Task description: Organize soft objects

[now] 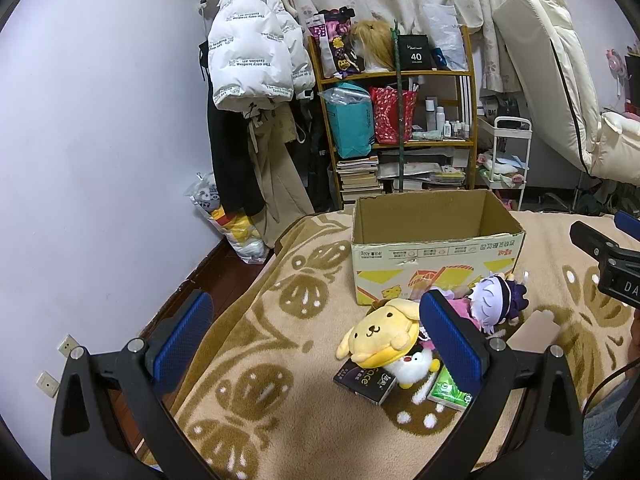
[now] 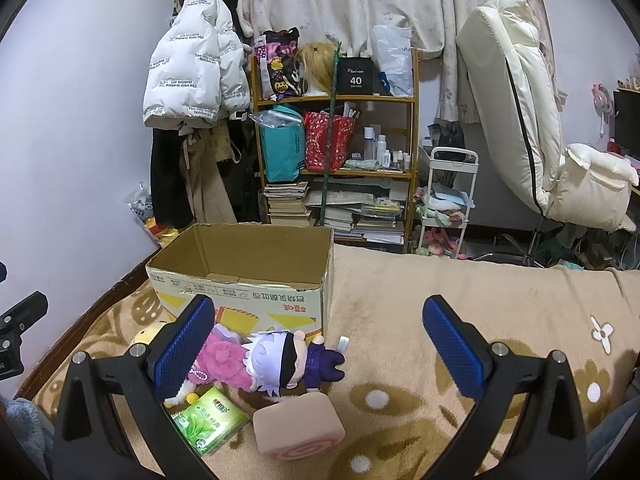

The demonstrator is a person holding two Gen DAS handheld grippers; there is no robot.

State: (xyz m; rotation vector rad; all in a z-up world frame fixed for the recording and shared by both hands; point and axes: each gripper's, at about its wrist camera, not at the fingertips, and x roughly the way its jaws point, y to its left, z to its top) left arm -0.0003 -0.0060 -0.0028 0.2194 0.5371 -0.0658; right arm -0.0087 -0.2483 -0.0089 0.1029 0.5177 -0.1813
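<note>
We look across a bed covered by a beige blanket [image 2: 460,292] with a brown floral pattern; an open cardboard box [image 2: 244,276], its flaps gone and its interior showing only bare card, stands on the blanket toward the far edge. Directly before the box's printed front lies the cluster of soft things: a yellow dog plush [image 1: 382,334]; a small white plush [image 1: 414,364] touching its lower edge; a pink plush [image 2: 222,362]; and a white-haired doll in purple [image 2: 288,360] lying on its side against the pink one. Mixed in among them we see flat packets: a dark box [image 1: 364,382] partly under the yellow plush; a green tissue pack [image 2: 212,420]; and a pinkish block with a red swirl [image 2: 300,428] just beside the doll. Beyond the bed stand a wooden shelf [image 2: 336,100] crowded with bags, bottles and books, a white puffer jacket [image 1: 256,48] hung on the wall, a small white cart [image 2: 450,200] and a cream recliner [image 2: 520,120].

The left gripper [image 1: 316,344] hangs above the blanket with its blue pads spread wide, gripping nothing; its right finger crosses in front of the pink plush. The right gripper [image 2: 318,350] is likewise spread wide and empty; the doll lies between its fingers in view, and we cannot tell whether any pad touches it.
</note>
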